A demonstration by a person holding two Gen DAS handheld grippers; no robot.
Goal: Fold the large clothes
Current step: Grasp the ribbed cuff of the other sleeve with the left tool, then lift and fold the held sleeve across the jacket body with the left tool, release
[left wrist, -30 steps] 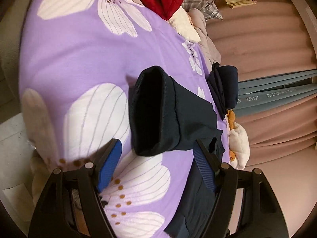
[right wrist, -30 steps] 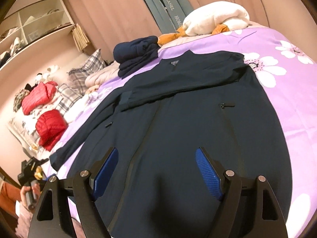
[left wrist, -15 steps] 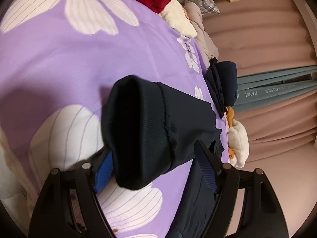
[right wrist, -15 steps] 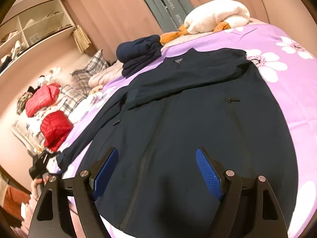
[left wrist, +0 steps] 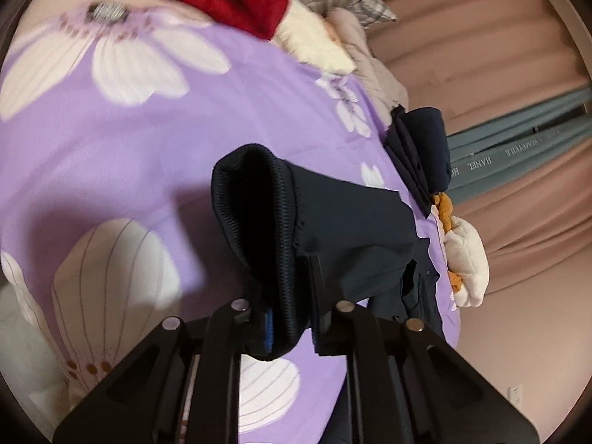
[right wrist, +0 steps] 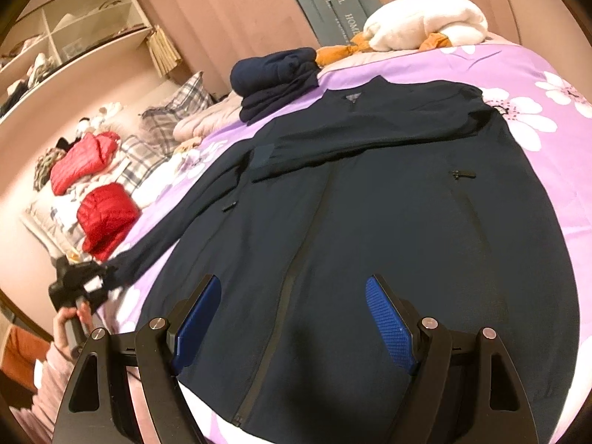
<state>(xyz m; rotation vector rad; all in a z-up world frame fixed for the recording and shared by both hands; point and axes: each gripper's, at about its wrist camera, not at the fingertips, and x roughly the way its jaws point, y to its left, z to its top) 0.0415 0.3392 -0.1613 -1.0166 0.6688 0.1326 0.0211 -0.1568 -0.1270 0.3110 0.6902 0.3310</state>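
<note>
One big dark navy zip-up jacket (right wrist: pixel 388 222) lies flat on the purple bedspread with white flowers (right wrist: pixel 525 74). One of its sleeves is folded across the chest. The other sleeve (right wrist: pixel 159 244) stretches out to the side of the bed.

There are two black tongs with blue pads. The left gripper (left wrist: pixel 288 318) has just been closing, and it now pinches the ribbed cuff (left wrist: pixel 259 214) of the stretched-out sleeve. The cuff stands up off the bed, with its round opening facing the camera. A hand (right wrist: pixel 70 323) holds this gripper by its handle at the edge of the bed.

The right gripper (right wrist: pixel 292 327) hangs over the bottom part of the jacket. Its jaws are spread wide, and nothing is between them.

At the far end of the bed sits one pile of folded dark blue clothes (right wrist: pixel 277 77). Next to it is one white fluffy bundle (right wrist: pixel 425 22) with orange cloth (right wrist: pixel 336 53) under it.

Off the side there are two puffy red jackets (right wrist: pixel 103 211) on a heap of checked and pale bedding (right wrist: pixel 159 140). A pale wall shelf (right wrist: pixel 74 37) has a few open boxes with small things inside, too blurry to tell. Pink curtains (right wrist: pixel 229 11) hang behind.
</note>
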